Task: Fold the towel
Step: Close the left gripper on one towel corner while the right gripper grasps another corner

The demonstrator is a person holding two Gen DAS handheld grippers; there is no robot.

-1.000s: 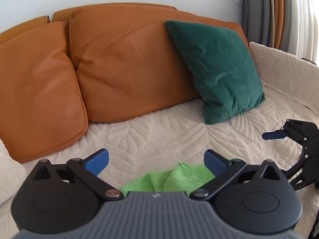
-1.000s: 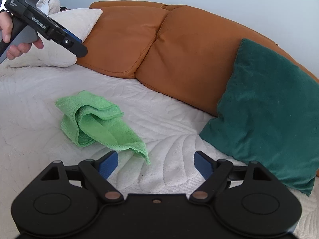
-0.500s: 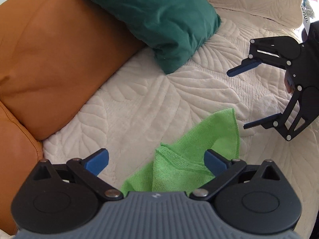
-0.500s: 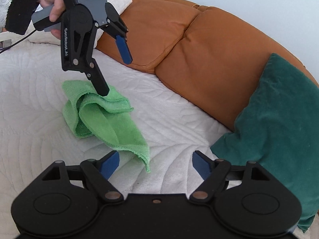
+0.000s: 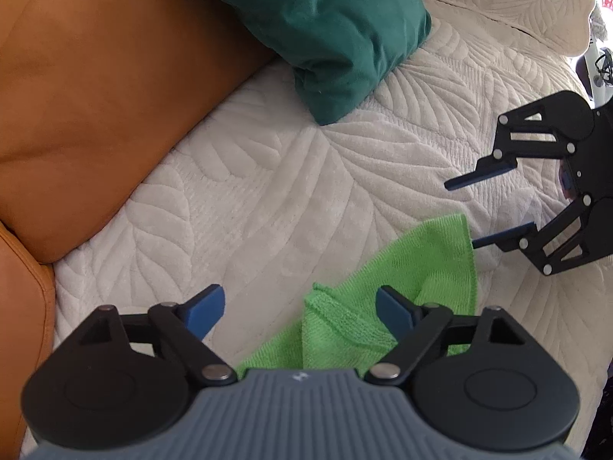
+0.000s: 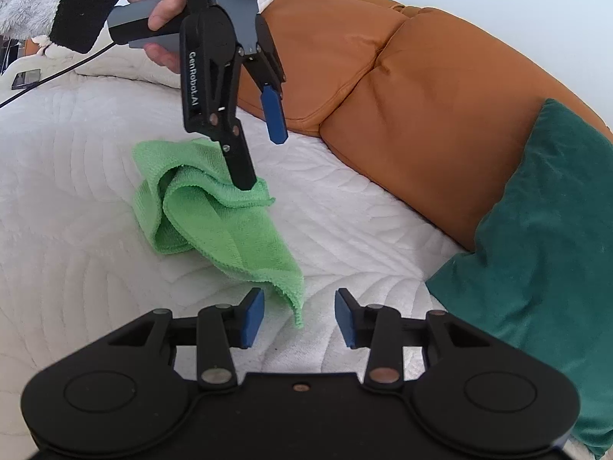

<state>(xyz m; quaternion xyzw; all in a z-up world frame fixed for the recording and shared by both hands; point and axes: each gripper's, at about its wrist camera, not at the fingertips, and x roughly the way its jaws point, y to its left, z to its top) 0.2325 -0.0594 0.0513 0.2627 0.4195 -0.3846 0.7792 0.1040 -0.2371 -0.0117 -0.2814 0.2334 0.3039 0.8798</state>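
A crumpled green towel [image 6: 230, 230] lies on the cream quilted sofa seat [image 6: 69, 199]. My left gripper [image 5: 300, 303] points steeply down over the towel's [image 5: 433, 260] bunched end. Its jaws are closing with a fold between them, and the pads are clear of the cloth. From the right wrist view, one finger of the left gripper [image 6: 260, 157] rests at the towel's top fold. My right gripper [image 6: 299, 306] is low at the near corner. Its jaws are opening, and the corner tip lies between them untouched. The right gripper [image 5: 461, 214] also shows in the left wrist view, beside that corner.
Orange back cushions [image 6: 440, 107] line the rear of the seat. A dark green pillow [image 6: 544, 237] leans at the right, close to my right gripper. A person's hand [image 6: 161, 4] holds the left gripper, a cable [image 6: 46, 80] trails behind it, and a white pillow [image 5: 517, 4] lies at the far end.
The left gripper has swung from facing the cushions to pointing down over the towel, and its jaws have narrowed. The right gripper's jaws have narrowed around the towel's corner.
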